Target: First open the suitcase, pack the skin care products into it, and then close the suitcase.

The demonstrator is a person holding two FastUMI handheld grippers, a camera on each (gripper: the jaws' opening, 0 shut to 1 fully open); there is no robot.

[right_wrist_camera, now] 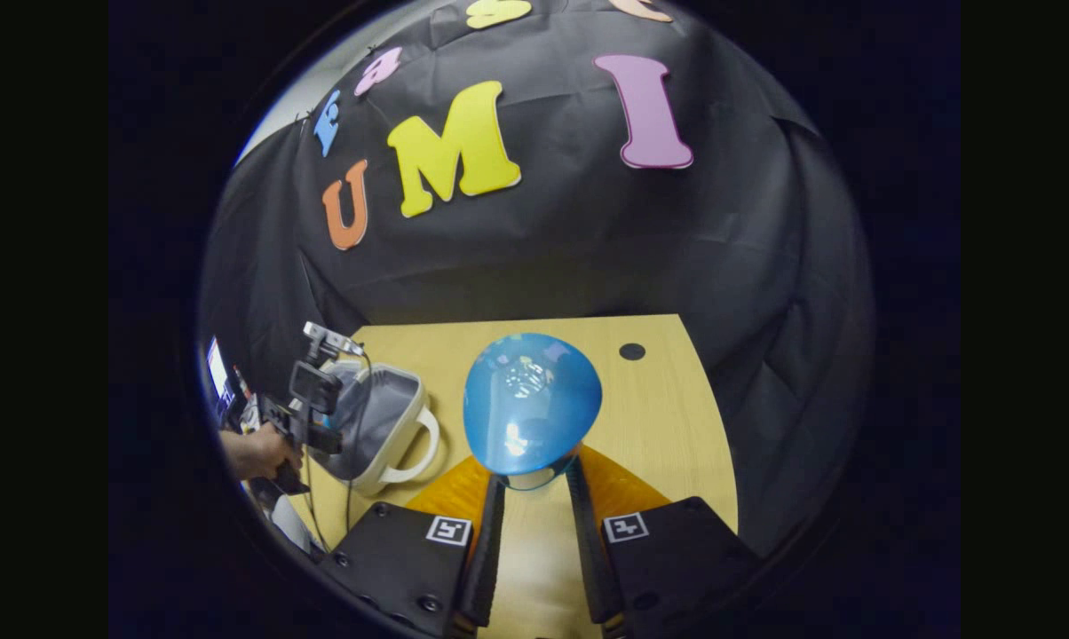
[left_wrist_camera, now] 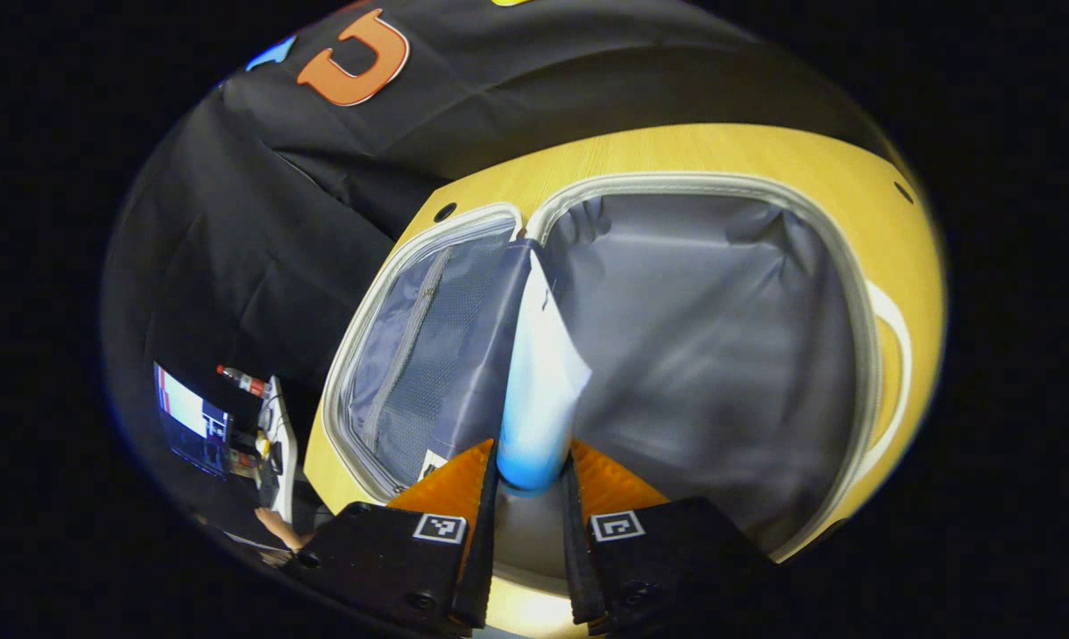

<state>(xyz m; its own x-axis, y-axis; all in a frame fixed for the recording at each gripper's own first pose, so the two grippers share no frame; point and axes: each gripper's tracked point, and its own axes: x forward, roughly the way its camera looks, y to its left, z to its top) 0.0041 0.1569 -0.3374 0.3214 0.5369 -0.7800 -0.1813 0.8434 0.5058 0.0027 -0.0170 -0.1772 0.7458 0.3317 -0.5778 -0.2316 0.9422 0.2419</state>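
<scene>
Wooden tabletop [left_wrist_camera: 641, 151] carries the open suitcase [left_wrist_camera: 703, 355], its grey lining straight ahead of the left gripper [left_wrist_camera: 529, 484], whose fingers pinch a white-and-blue tube [left_wrist_camera: 539, 399] above the deep half. Best to lower the tube well inside before releasing. Right gripper [right_wrist_camera: 534, 484] clamps a blue bottle [right_wrist_camera: 532, 404] over the table; its shape beyond the rounded end is hidden.
</scene>
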